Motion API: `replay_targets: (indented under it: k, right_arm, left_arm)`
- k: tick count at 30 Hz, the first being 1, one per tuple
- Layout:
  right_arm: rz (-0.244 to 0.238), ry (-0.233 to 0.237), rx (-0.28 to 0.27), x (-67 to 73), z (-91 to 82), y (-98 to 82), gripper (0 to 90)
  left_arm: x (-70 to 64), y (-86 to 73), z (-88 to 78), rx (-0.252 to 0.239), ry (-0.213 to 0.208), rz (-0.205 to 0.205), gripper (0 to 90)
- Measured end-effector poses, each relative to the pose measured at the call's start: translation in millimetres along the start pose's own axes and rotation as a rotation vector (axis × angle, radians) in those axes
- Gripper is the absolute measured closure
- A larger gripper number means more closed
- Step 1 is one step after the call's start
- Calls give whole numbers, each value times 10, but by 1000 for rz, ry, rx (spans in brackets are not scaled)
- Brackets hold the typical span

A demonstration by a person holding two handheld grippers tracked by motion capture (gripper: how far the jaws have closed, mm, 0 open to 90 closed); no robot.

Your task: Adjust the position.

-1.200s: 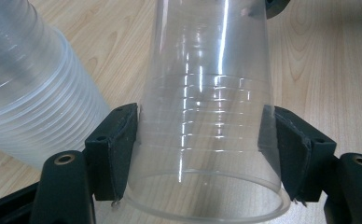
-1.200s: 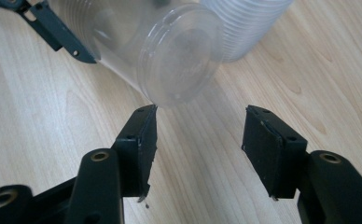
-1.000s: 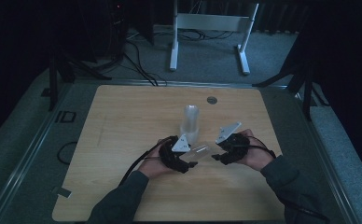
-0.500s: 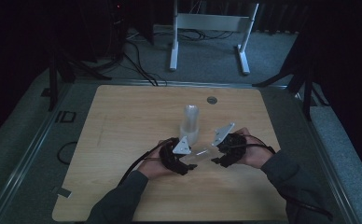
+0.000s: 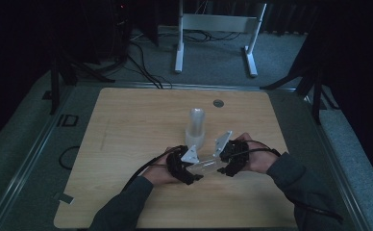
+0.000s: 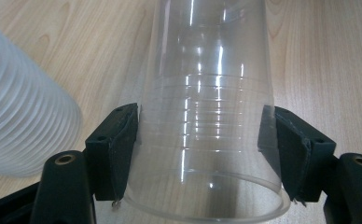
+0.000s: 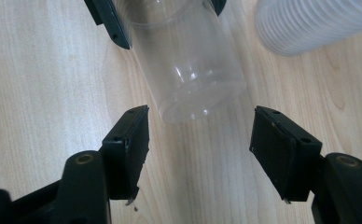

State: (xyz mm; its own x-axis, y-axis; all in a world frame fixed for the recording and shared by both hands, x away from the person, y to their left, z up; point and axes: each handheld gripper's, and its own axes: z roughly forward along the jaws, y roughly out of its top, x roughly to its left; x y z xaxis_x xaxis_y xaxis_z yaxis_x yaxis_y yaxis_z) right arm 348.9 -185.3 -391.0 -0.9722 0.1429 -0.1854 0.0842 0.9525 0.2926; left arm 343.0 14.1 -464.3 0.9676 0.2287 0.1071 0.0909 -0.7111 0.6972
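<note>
Looking down from the high view, the left gripper (image 5: 190, 166) and right gripper (image 5: 225, 156) meet low on the wooden table (image 5: 127, 130), a clear plastic cup (image 5: 206, 165) lying level between them just in front of an upright stack of cups (image 5: 195, 127). Riding the left gripper view, both black jaws press the cup's (image 6: 207, 116) ribbed wall near its rim, clamped on it, with the stack (image 6: 20, 121) lying beside. Along the right gripper view, the jaws have just been opening and stand apart with nothing between them, the cup's (image 7: 188, 70) base just beyond their tips.
</note>
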Motion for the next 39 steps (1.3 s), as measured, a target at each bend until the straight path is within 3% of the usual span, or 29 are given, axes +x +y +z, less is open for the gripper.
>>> replay_targets:
  k: [20,39]
  right_arm:
    - [-99,23,65,82,126,130,316]
    - [-132,33,89,129,213,166,369]
  left_arm:
    - [-23,22,3,3,-25,34,299]
    - [-78,49,-5,-11,-34,65,298]
